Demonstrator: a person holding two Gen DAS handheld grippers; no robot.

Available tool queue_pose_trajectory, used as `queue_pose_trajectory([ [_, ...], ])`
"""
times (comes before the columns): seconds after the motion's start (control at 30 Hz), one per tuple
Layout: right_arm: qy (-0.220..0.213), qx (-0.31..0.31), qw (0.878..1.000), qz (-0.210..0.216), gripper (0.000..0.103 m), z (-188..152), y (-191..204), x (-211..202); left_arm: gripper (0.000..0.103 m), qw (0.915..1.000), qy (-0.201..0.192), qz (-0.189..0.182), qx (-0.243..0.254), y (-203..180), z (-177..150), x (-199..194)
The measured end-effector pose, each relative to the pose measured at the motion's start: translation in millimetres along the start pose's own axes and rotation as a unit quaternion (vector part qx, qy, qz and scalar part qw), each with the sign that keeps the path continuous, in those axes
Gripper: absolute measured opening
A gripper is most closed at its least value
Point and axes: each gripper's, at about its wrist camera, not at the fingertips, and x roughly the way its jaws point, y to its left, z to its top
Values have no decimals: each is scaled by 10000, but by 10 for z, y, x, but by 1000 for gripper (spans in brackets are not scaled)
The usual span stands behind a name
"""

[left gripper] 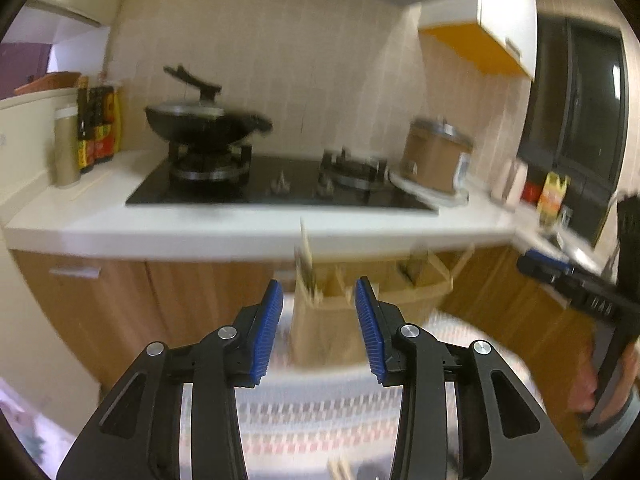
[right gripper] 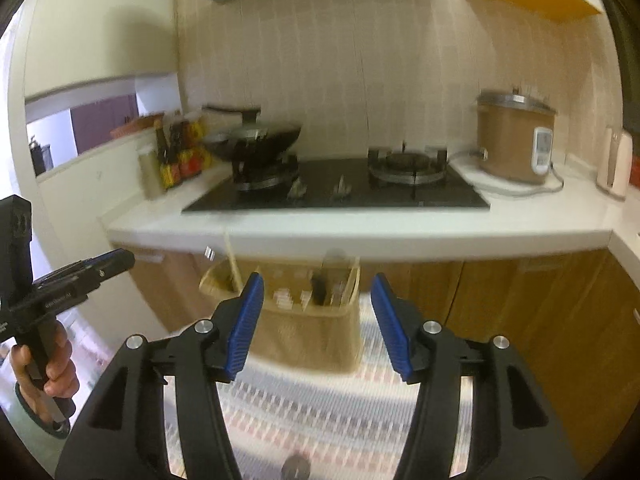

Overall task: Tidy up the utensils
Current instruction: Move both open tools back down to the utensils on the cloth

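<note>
A tan divided utensil holder (right gripper: 316,328) stands on a patterned cloth (right gripper: 320,412) in front of the kitchen counter; it also shows in the left wrist view (left gripper: 332,332). Chopsticks (right gripper: 232,264) and several dark-handled utensils (right gripper: 320,288) stick up from its compartments. My left gripper (left gripper: 319,292) is open and empty, just short of the holder. My right gripper (right gripper: 317,286) is open and empty, also facing the holder. Each gripper shows at the edge of the other's view: the right one (left gripper: 568,280) and the left one (right gripper: 80,276). Both views are motion-blurred.
Behind is a white counter (right gripper: 360,228) with a black gas hob (right gripper: 340,188), a lidded wok (right gripper: 264,136), sauce bottles (right gripper: 180,152) and a brown rice cooker (right gripper: 516,140). Wooden cabinet doors (right gripper: 520,300) are below. A small round dark object (right gripper: 296,468) lies on the cloth near me.
</note>
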Motion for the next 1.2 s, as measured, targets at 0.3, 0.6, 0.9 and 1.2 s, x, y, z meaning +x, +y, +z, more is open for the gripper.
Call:
queue_pose_trajectory([
  [0.3, 1107, 122, 9937, 135, 53, -440, 144, 109, 36, 9899, 1411, 140, 8, 91, -723, 167],
  [0.6, 2127, 43, 9771, 69, 53, -1030, 251, 439, 28, 9703, 2411, -179, -81, 162, -1312, 427],
  [0.9, 2932, 104, 9559, -118, 52, -1416, 210, 767, 27, 9603, 2763, -93, 365, -84, -1551, 601],
  [1.2, 3203, -222, 9469, -146, 47, -1646, 334, 848, 22, 9553, 2889, 23, 631, -231, -1644, 710],
])
